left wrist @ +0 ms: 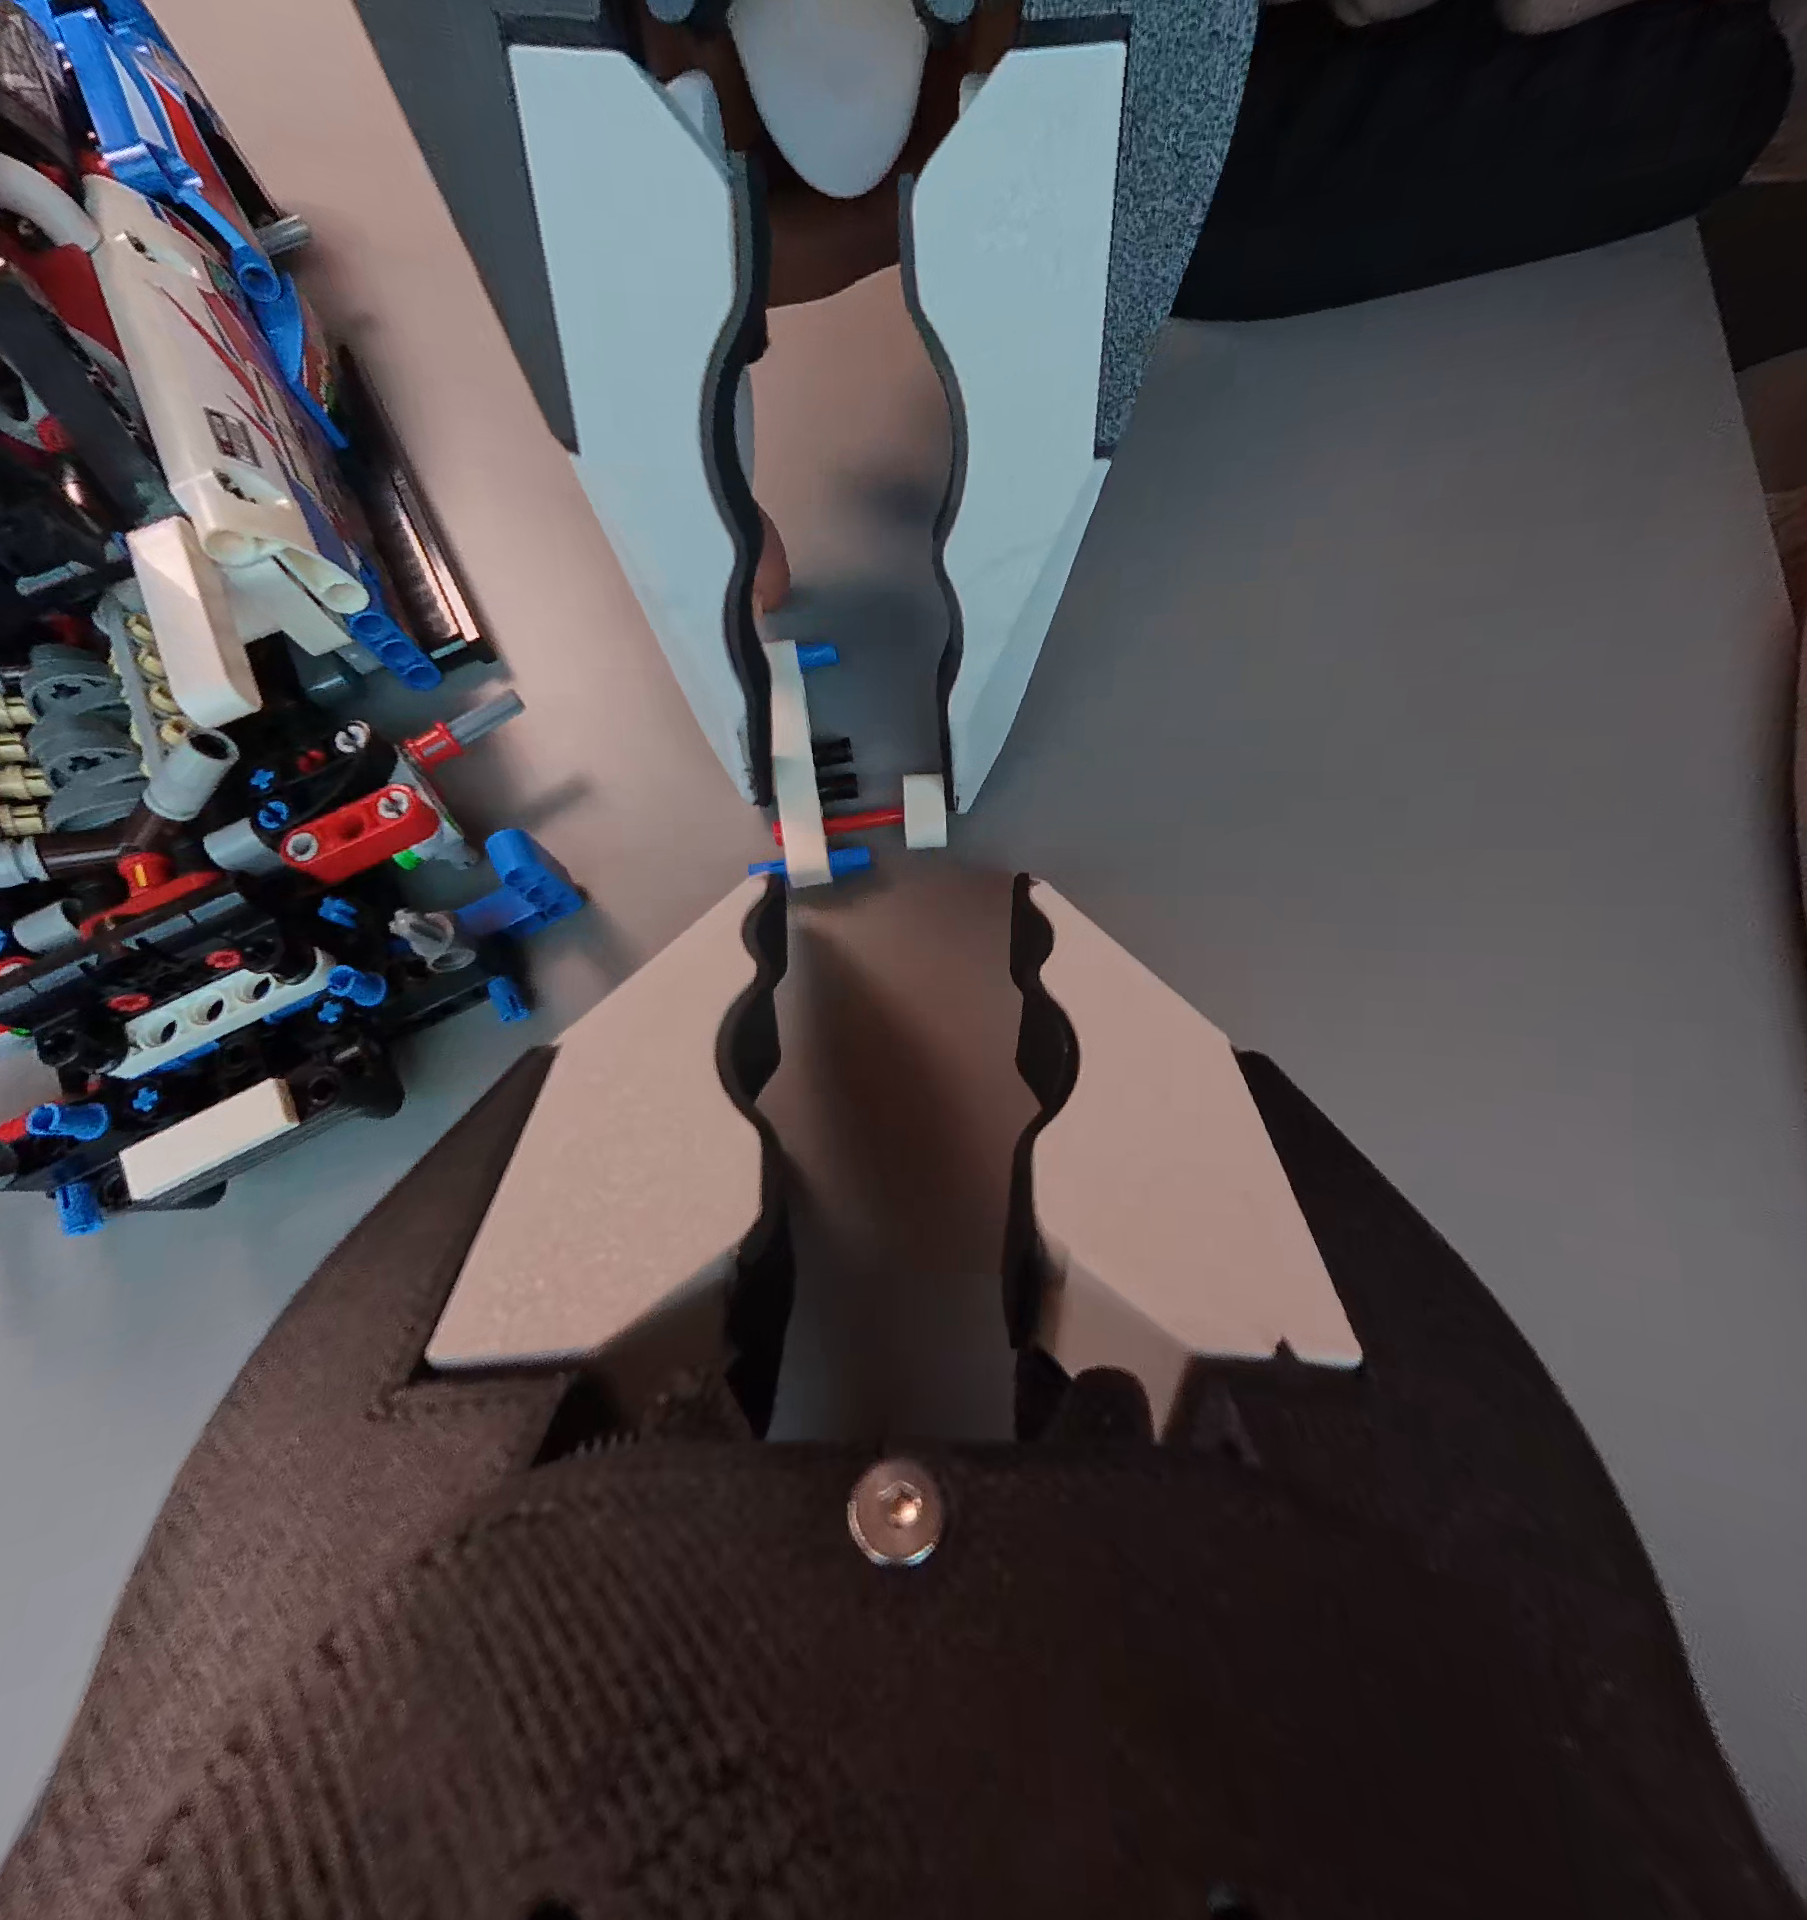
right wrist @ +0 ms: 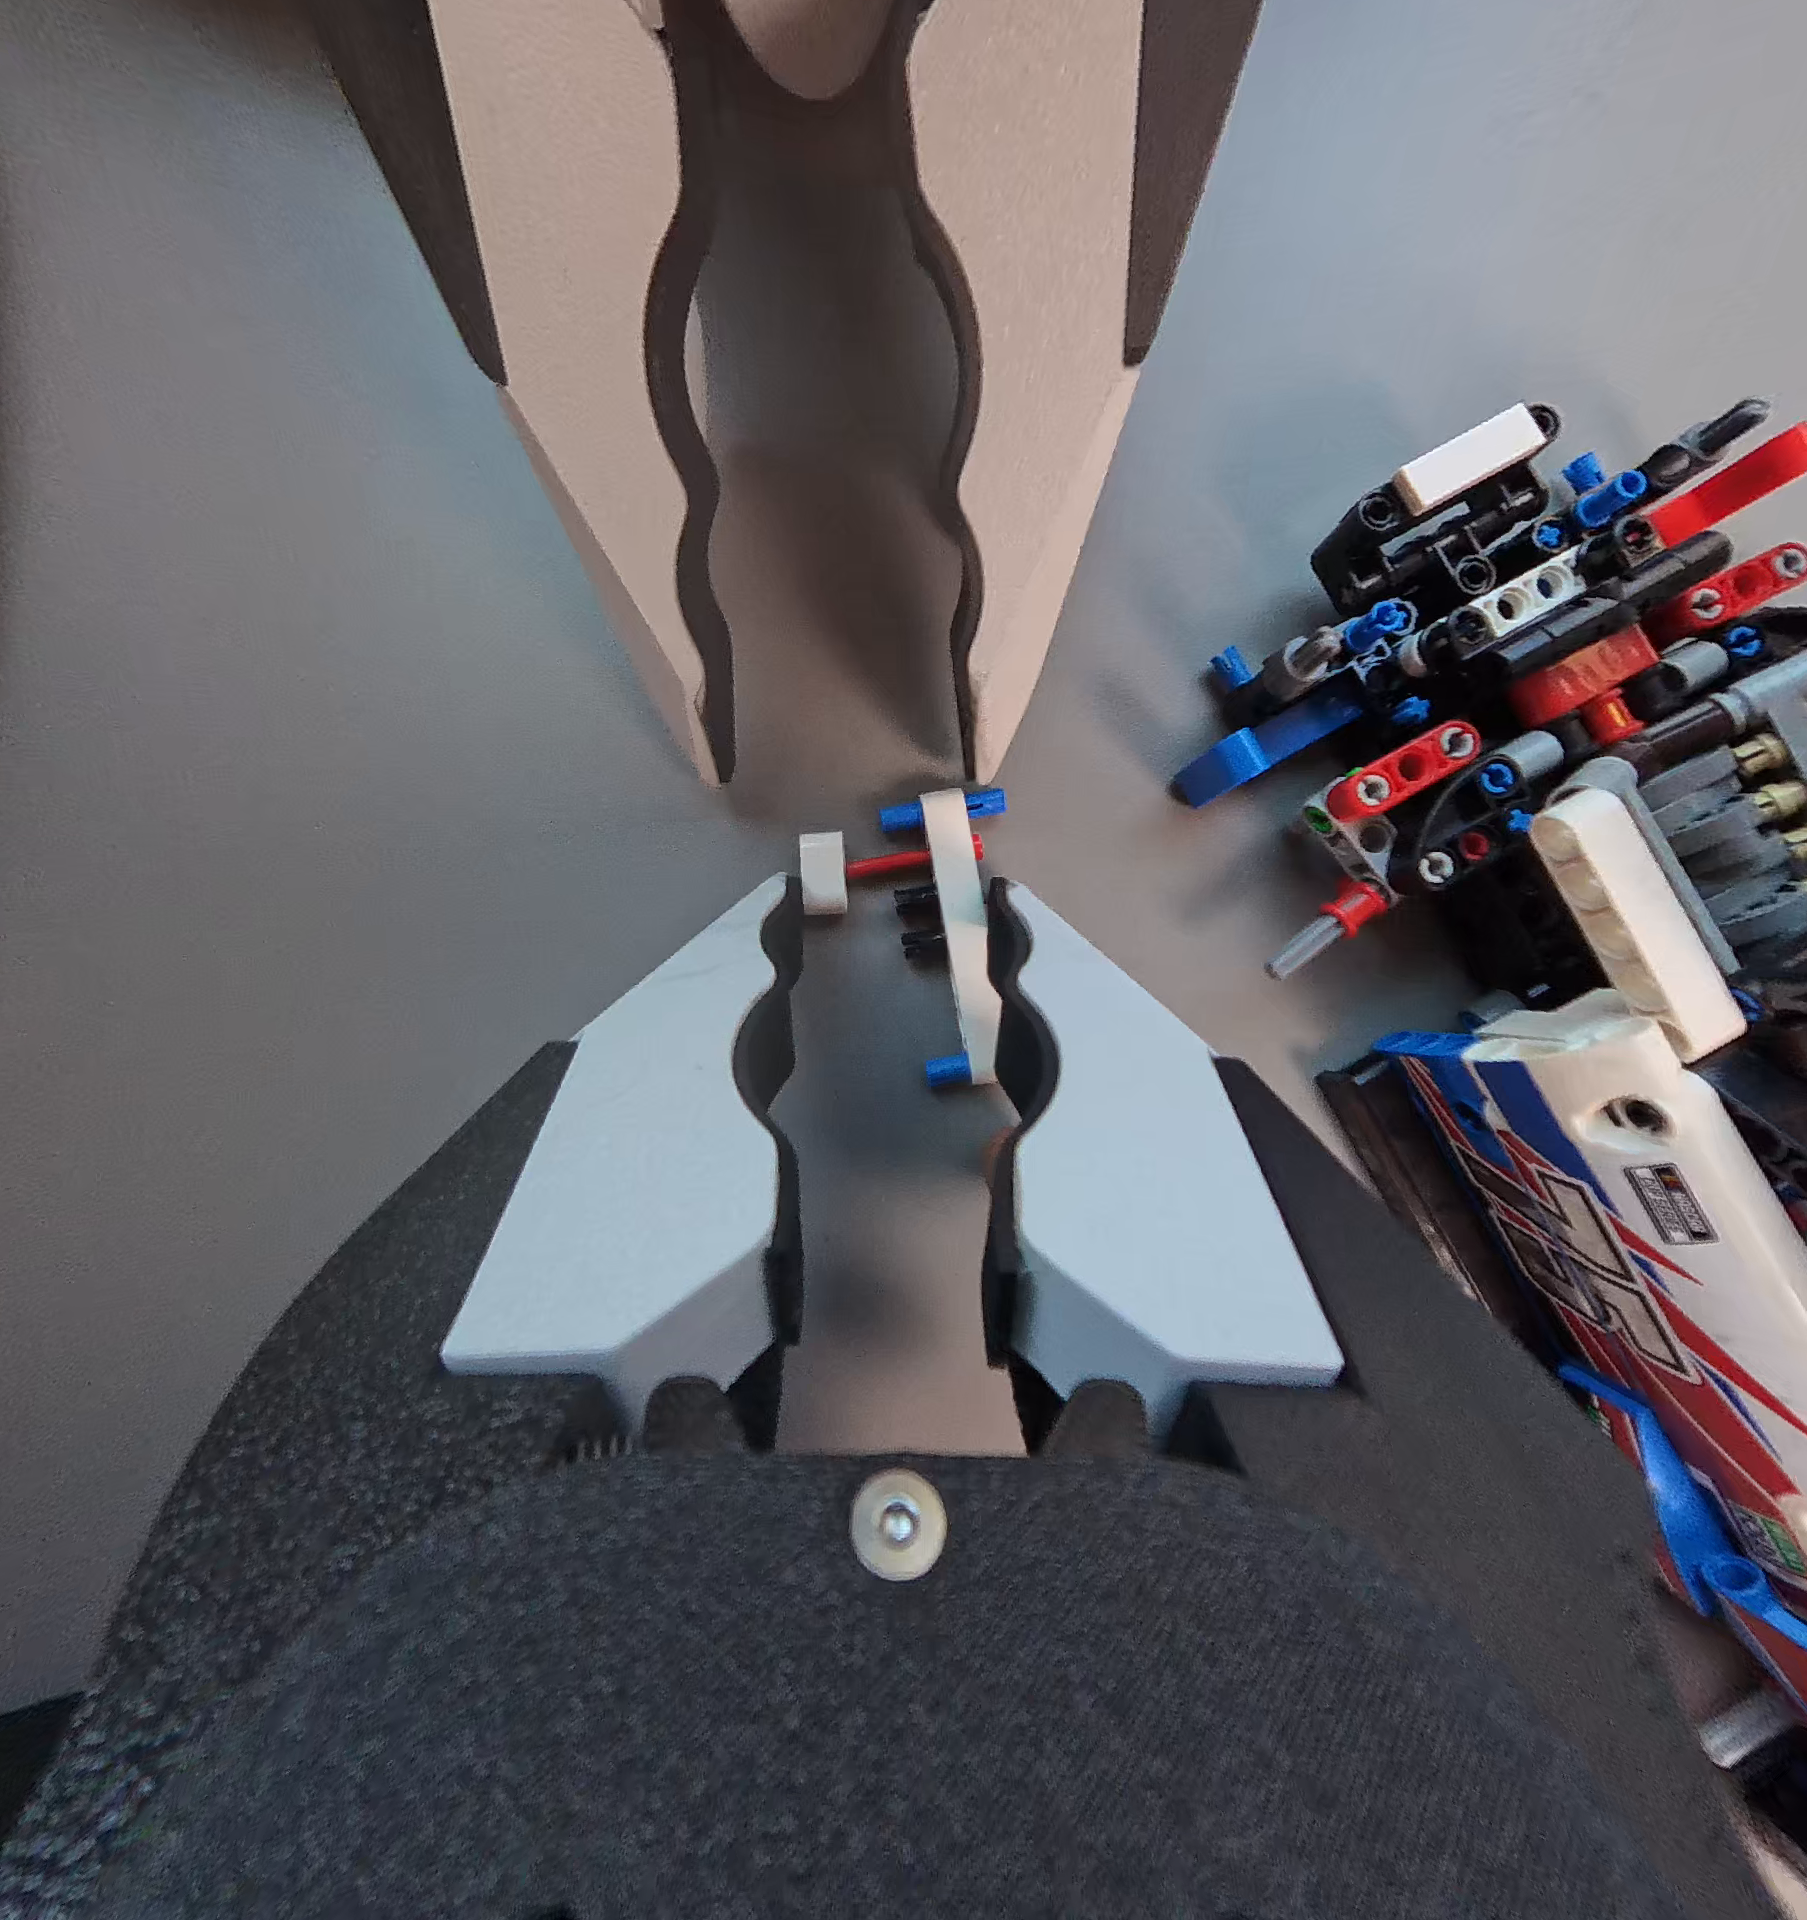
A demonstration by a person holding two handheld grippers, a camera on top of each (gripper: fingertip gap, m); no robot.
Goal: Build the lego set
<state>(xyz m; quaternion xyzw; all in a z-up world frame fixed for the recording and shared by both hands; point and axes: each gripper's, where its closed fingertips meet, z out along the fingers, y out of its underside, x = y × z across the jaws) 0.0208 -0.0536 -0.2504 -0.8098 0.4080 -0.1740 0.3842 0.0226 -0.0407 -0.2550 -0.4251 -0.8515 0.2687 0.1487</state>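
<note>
Lego subassembly (right wrist: pixel 956 935), held above the grey table (right wrist: pixel 307 623) in the middle of both views: a white beam (left wrist: pixel 800 769) carrying blue pins (right wrist: pixel 946 1068) at its two ends, two black pins (right wrist: pixel 914 925) projecting from one face, and a thin red axle (right wrist: pixel 883 862) that runs sideways to a small white round piece (right wrist: pixel 824 873). The right gripper (right wrist: pixel 891 883) is closed across this group. In the right wrist view the beam lies flat against the inner pad of one finger, and the small white piece sits at the tip of the other finger, with the axle spanning the gap between them. The left gripper (left wrist: pixel 899 888) points at the right gripper tip to tip. Its jaws stand apart with nothing between them, and in the left wrist view one fingertip (left wrist: pixel 769 904) lies just beside the blue pin at the near end of the beam; whether they touch cannot be told. The partly built car model (left wrist: pixel 151 727) in white, blue, red, black and grey rests on the table well to one side of the grippers, at the left of the left wrist view and at the right of the right wrist view (right wrist: pixel 1605 831). It has grey engine parts and many open pin holes showing at its unfinished end.
</note>
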